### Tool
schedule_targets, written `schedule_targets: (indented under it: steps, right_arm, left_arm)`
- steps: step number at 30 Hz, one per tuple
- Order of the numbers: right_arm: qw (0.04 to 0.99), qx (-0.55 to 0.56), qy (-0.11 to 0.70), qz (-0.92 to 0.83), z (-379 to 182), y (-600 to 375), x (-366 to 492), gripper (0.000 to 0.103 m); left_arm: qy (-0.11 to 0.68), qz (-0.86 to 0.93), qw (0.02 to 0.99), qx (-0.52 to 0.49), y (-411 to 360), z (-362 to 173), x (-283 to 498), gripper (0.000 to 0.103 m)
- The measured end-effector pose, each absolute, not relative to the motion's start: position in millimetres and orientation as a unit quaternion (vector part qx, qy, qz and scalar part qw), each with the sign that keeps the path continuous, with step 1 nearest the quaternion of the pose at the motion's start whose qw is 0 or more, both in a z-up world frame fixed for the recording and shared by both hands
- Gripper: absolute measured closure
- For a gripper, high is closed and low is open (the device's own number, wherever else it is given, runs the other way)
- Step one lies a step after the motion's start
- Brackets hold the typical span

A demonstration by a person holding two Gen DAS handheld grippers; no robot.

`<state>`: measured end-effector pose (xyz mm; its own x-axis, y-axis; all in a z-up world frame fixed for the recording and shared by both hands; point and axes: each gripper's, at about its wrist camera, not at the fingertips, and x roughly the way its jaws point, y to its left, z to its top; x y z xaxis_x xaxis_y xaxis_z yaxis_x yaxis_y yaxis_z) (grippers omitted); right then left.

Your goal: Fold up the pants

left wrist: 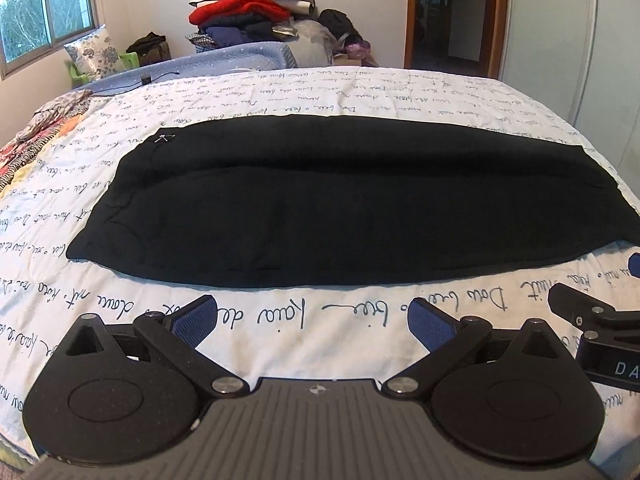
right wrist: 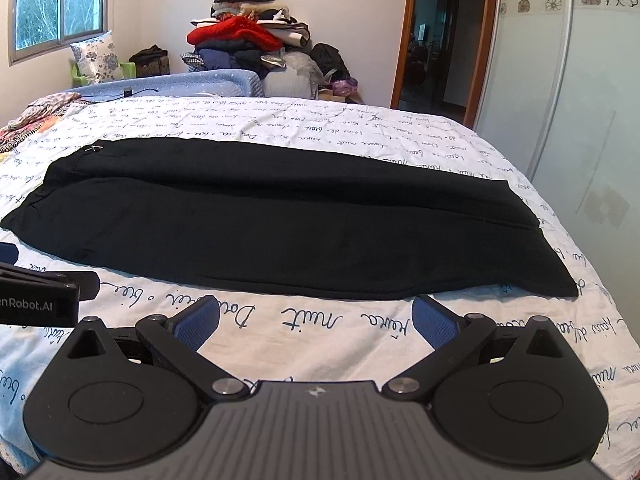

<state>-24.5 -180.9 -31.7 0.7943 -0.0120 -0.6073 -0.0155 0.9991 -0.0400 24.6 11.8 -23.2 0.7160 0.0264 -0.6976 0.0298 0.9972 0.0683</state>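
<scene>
Black pants (left wrist: 340, 208) lie flat across the middle of a bed (left wrist: 280, 92) covered in a script-print sheet, one leg already laid over the other, so they form one long strip parallel to the near edge. The left claw (left wrist: 312, 322) and right claw (right wrist: 316, 320) hover side by side just short of that strip, both spread wide and empty, seemingly poised to pick up its near hem.

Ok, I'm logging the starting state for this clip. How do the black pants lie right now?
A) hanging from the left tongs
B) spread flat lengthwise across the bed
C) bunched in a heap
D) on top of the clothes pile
B: the black pants lie flat across the bed, and both the left tongs and the right tongs are open and empty.
</scene>
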Motion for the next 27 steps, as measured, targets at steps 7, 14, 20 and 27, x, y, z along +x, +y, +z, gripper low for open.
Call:
schedule_targets:
  steps: [7,14,20,27]
  right_arm:
    - [0.943,-0.02,0.333,0.011,-37.2,-177.7,0.1,0.0]
    - [0.939,-0.019,0.344,0.013,-41.9,-180.6,27.0,0.0]
    - [0.935,-0.025,0.355,0.01,-46.5,-183.7,42.6,0.0]
    - [0.934,-0.029,0.357,0.01,-47.8,-192.0,52.4,0.0]
  left_arm:
    - [0.391,0.006,0.92,0.035,18.1,-32.4,46.4,0.001]
    - [0.403,0.008,0.914,0.031,19.0,-40.4,70.4,0.001]
    - [0.405,0.004,0.914,0.026,18.3,-40.6,86.4,0.001]
    - [0.408,0.005,0.913,0.026,20.2,-42.1,102.7,0.001]
